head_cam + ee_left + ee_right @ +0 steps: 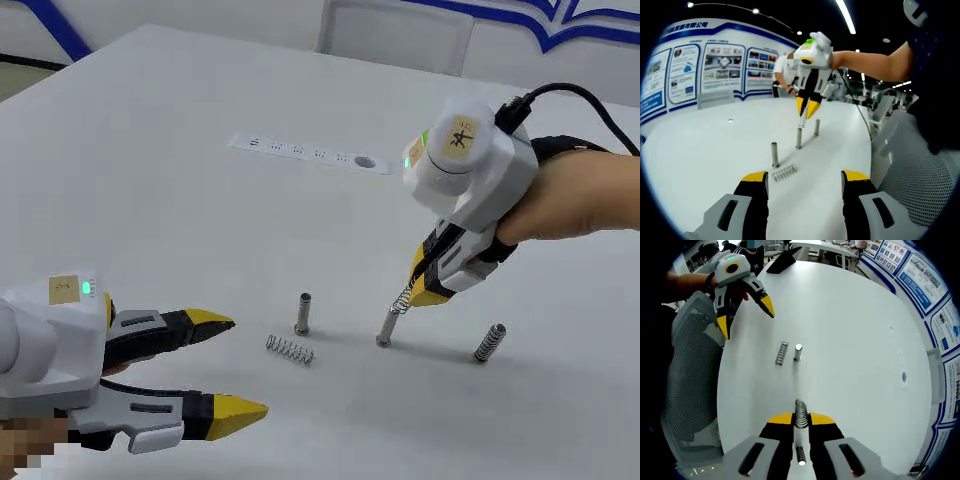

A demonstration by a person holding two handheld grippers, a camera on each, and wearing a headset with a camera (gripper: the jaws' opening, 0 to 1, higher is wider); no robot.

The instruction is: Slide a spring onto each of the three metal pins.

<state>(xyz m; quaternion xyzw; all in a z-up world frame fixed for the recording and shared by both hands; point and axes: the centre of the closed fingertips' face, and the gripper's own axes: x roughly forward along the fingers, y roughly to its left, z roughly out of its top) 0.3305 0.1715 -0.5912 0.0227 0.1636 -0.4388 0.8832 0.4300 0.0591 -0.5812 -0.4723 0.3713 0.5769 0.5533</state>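
White table (150, 200), spring (402, 298) at middle pin (386, 328).
Right gripper (418, 292), right of centre, clenches the spring; left gripper (246, 365), lower left, gapes released.

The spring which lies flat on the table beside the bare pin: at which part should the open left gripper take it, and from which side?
Probably at its middle, across the coils, with the left gripper coming down from above. The loose spring lies on its side on the table, so a jaw fits along each long flank, and both ends are free for the bare pin.
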